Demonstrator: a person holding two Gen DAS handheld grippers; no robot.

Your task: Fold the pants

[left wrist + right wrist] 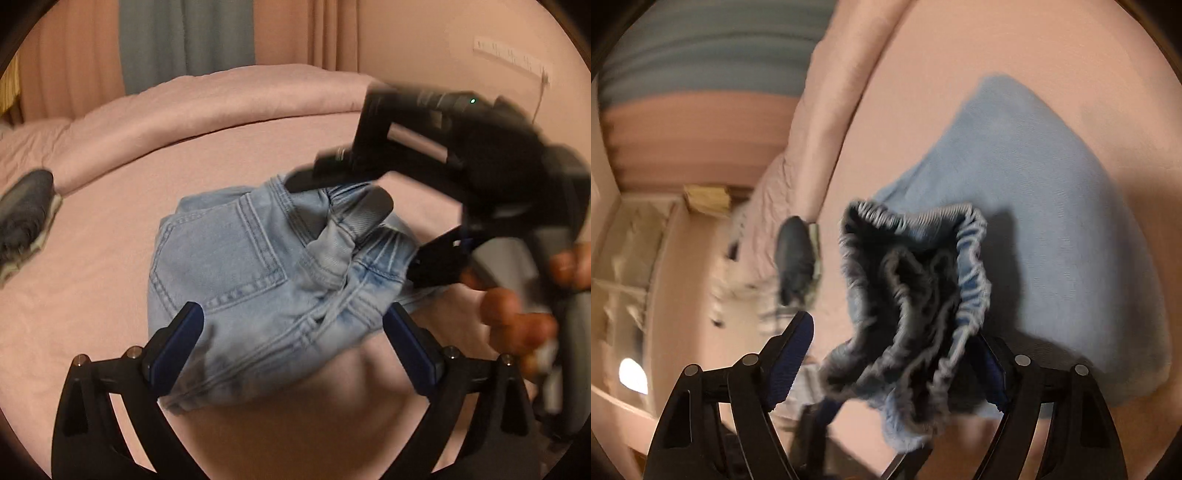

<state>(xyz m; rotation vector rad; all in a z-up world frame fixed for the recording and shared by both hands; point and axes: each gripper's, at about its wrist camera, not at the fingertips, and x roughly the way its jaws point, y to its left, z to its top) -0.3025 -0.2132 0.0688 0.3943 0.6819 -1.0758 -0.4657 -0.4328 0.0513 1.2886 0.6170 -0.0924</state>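
Light blue jeans [236, 266] lie bunched on the pink bed sheet [110, 221], back pocket up. My left gripper [291, 332] is open just above their near edge, with the denim between the spread fingers. My right gripper [343, 195] shows blurred at the far right of the jeans, its fingers over the waistband. In the right wrist view the right gripper [897, 332] is open, with the gathered waistband [923, 280] between its fingers and the rest of the jeans [1034, 203] spread on the sheet beyond.
A dark grey garment [26, 221] lies on the bed at the left; it also shows in the right wrist view [796, 254]. A rolled pink duvet [184, 110] runs along the far side. Curtains [184, 37] hang behind.
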